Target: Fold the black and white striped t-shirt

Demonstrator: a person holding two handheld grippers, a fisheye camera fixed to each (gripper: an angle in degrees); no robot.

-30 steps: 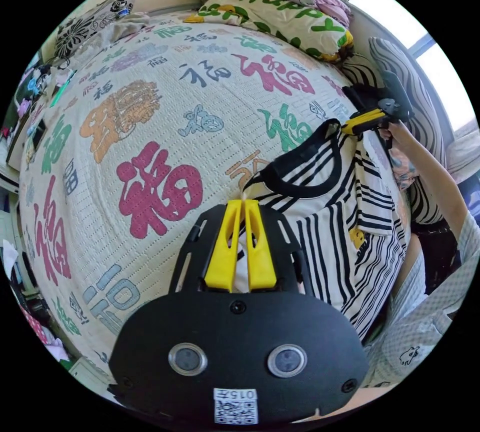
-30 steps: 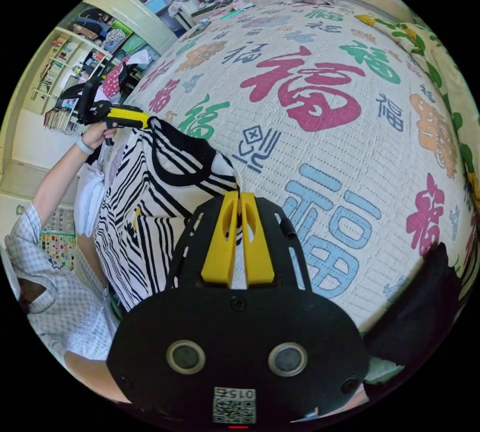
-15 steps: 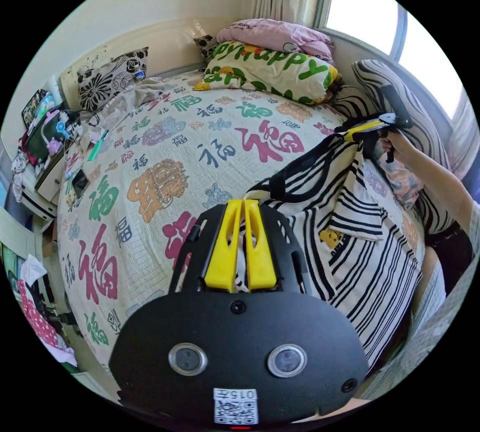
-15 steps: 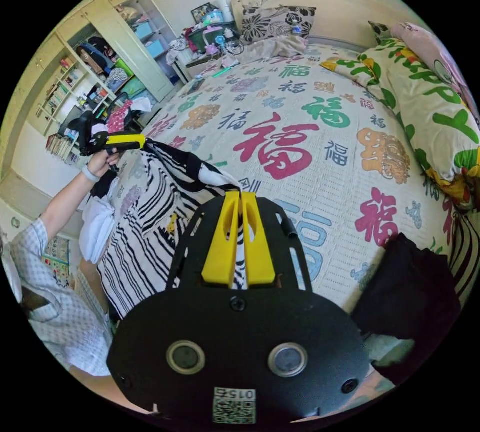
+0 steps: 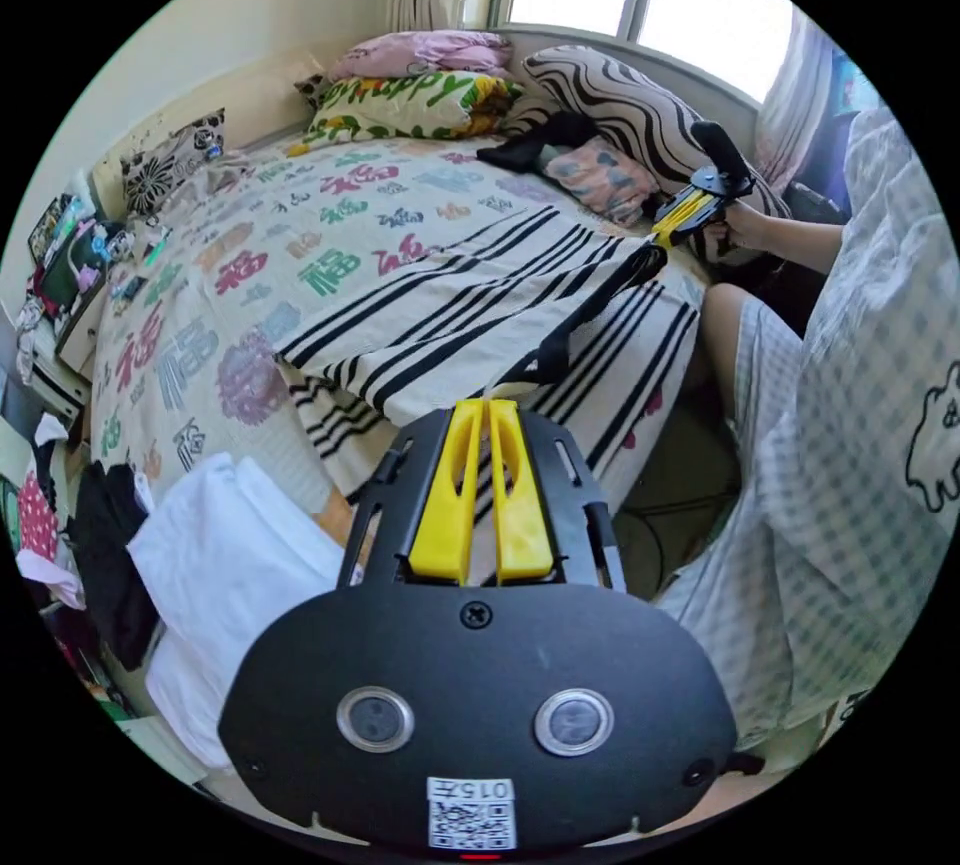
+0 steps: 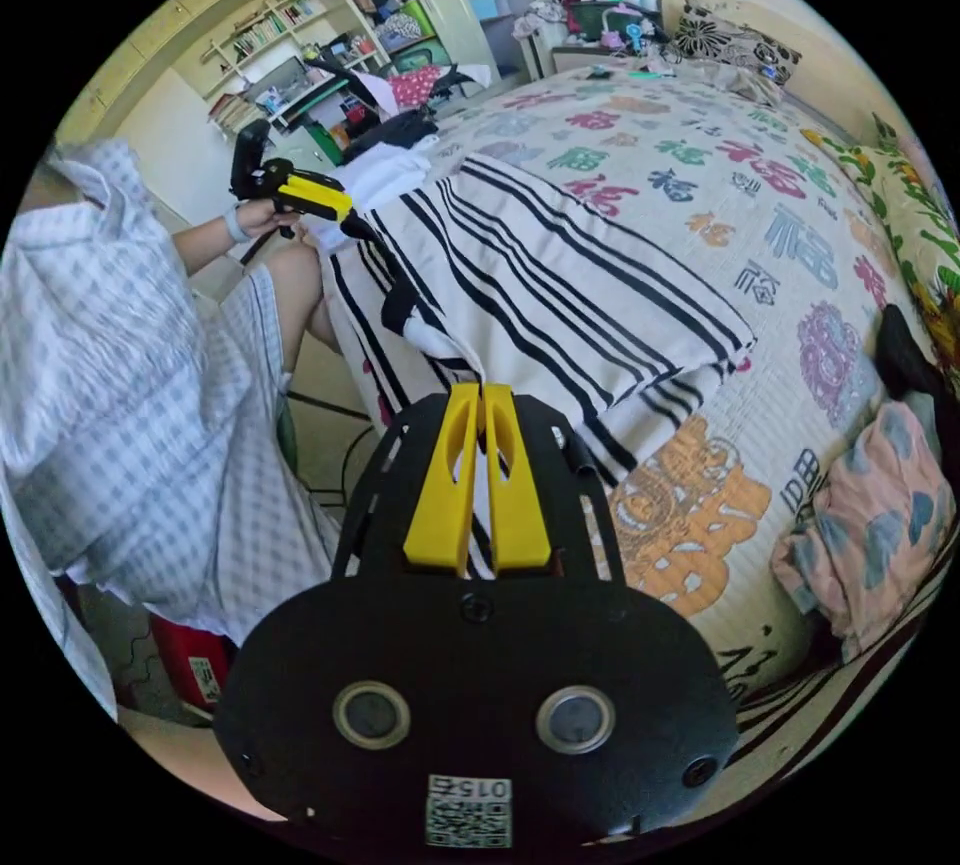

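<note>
Since half a sec ago the t-shirt (image 5: 440, 290) has gone from hanging up in the air between the grippers to lying spread across the bed (image 5: 200, 305), w/ its lower part draped over the near edge by the person's legs. Both cameras swung too, so the window and shelves come into view now.

Left gripper (image 5: 486, 405): yellow jaws pressed together w/ striped fabric pinched between them, near the black collar band. Same gripper seen from the right gripper view (image 6: 345, 208), held out by a hand (image 6: 258, 217) w/ the arm nearly straight, jaws clamped on the shirt's shoulder.

Right gripper (image 6: 481, 392): jaws closed on a bit of white/black cloth at the other shoulder. In the left gripper view it's (image 5: 662, 235) out at arm's length, hand (image 5: 738, 223) wrapped round the black handle, forearm roughly level over the bed edge.

Shirt is pulled fairly taut between the two grips. White folded cloth (image 5: 225, 565) sits just beside the shirt, at the bed corner.
</note>
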